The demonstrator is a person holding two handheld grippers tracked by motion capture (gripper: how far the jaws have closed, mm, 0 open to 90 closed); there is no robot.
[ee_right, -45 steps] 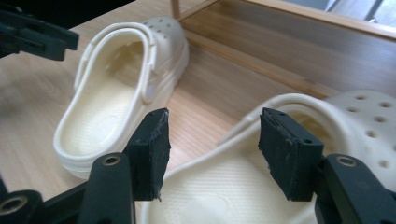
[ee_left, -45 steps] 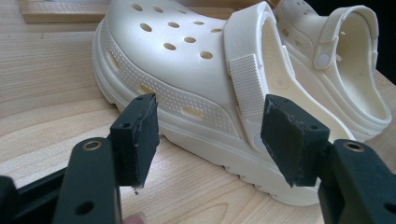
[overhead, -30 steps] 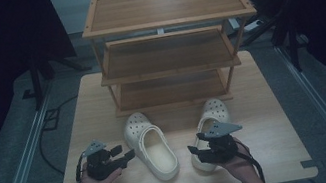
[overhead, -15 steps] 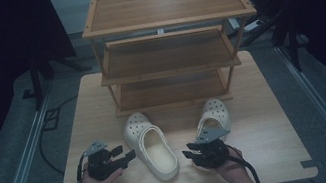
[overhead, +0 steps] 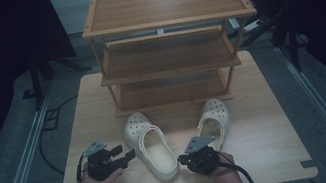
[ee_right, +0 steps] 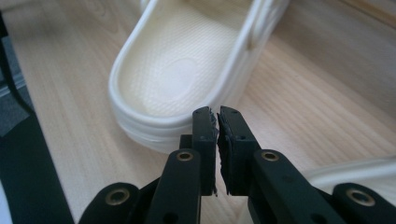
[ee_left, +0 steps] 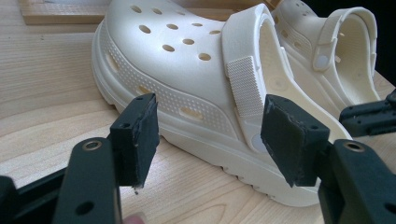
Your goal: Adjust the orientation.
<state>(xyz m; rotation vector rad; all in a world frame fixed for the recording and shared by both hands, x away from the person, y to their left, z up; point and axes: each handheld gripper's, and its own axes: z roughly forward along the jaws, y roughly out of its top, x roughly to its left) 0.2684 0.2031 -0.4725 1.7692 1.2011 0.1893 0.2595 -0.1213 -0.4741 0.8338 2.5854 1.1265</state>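
Pale wooden table point(overhead: 277, 117), dark room

My left gripper point(overhead: 129, 155) sits low with its jaws spread wide. My right gripper point(overhead: 181, 160) points left, its jaws just closing, pads nearly together on nothing.

Bare tabletop point(overhead: 271, 143) lies to the right of my right gripper point(overhead: 183, 159) and along the near edge — open passage there. Between my two grippers the left clog point(overhead: 152, 146) blocks the middle; its heel rim sits just ahead of my right jaws, which have just been closing with nothing between them. My left gripper point(ee_left: 210, 135) stands wide, the clog's side wall directly in front. The right clog point(overhead: 216, 121) crowds the gap further right. Behind both, the wooden rack point(overhead: 169, 50) walls off the far side — its shelves are free.
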